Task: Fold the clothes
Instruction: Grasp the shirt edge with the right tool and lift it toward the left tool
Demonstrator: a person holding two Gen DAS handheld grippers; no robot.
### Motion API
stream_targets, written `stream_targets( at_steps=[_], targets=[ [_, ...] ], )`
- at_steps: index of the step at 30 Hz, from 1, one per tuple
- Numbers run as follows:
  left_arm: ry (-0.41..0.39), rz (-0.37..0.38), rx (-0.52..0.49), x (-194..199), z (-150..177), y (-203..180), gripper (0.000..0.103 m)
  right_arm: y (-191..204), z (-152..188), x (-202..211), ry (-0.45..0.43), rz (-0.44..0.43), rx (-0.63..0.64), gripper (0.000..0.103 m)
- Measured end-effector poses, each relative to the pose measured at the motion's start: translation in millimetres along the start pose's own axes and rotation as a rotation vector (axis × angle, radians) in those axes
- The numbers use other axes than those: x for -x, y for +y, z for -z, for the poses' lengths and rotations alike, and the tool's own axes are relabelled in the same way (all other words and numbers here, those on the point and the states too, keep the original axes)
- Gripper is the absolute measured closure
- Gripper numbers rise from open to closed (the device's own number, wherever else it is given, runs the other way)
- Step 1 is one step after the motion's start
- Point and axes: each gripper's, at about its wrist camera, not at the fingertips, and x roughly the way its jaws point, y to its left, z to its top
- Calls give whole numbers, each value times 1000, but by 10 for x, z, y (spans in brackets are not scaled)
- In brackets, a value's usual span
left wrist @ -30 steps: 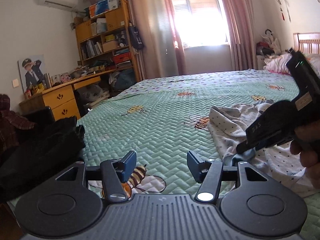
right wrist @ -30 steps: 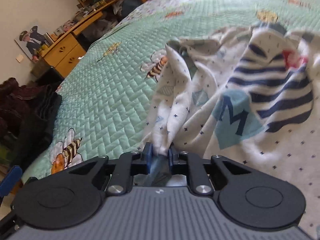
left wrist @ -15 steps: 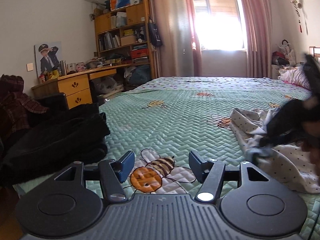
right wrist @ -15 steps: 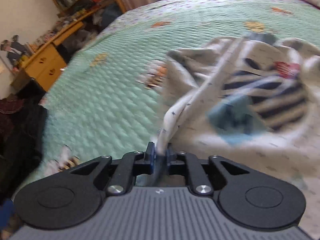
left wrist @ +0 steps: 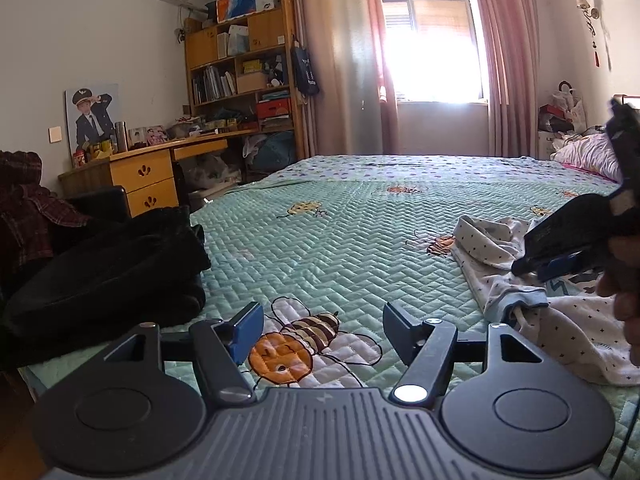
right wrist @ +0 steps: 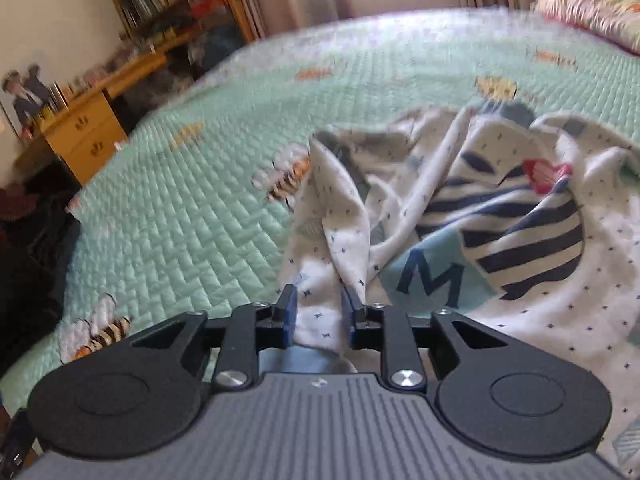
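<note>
Clothes here means one crumpled white top [left wrist: 560,320] with small dark specks, lying on the right side of the green quilted bed [left wrist: 340,248]. In the left wrist view the left gripper [left wrist: 322,330] hangs over the near edge of the bed above a stitched bee [left wrist: 296,340], its fingers wide and getting wider, with nothing between them; it sits well apart from the top, probably waiting for a corner to take. At the right edge of that view the right gripper [left wrist: 532,266] reaches down onto the garment, a hand [left wrist: 622,276] partly visible behind it. A heap of dark clothing [left wrist: 104,276] lies at the near left, off the work area (likely the pile still to be folded). In the right wrist view the right gripper [right wrist: 319,314] has a twisted ridge of the top [right wrist: 460,240] running up between its fingers, which have just been opening to a narrow gap, so the cloth looks slack there rather than pinched. Beyond, the striped print with an M faces up amid wrinkles, so I judge the top is being spread flat before any fold.
</note>
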Motion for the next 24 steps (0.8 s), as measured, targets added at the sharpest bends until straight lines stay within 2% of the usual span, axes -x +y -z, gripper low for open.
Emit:
stream_targets(
  at_steps=[1,2,4,6,7,10,13,17,20,22,24],
  targets=[
    [-1,2,1,-6,4,1,34,-9,15,17,-18,13,-1,57],
    [-2,5,0,-7,4,-2,34,-20,15,-14,-15,23,-2,55],
    [-4,11,-1,-6,6,-10,34,-40,3,-110,7,27,-9,56],
    [-5,12,-2,4,19,-16,34,-20,-12,-177,35,-9,-7,72],
    [-4,12,-3,6,24,-17,34,15,-14,-198,46,-23,6,90],
    [1,12,4,-5,34,1,34,139,10,-153,25,-25,57,96],
    [4,11,8,-15,38,5,34,226,-58,-233,32,-56,32,100],
    [4,5,1,1,29,-1,34,517,-402,-421,8,-183,-59,101],
    [9,-7,1,3,18,13,34,904,-741,-538,-24,-349,-133,101],
    [11,-19,3,-6,-2,33,34,1171,-901,-652,15,-488,-151,98],
    [13,-27,5,-26,-22,51,33,1297,-957,-807,110,-609,-136,84]
  ],
)
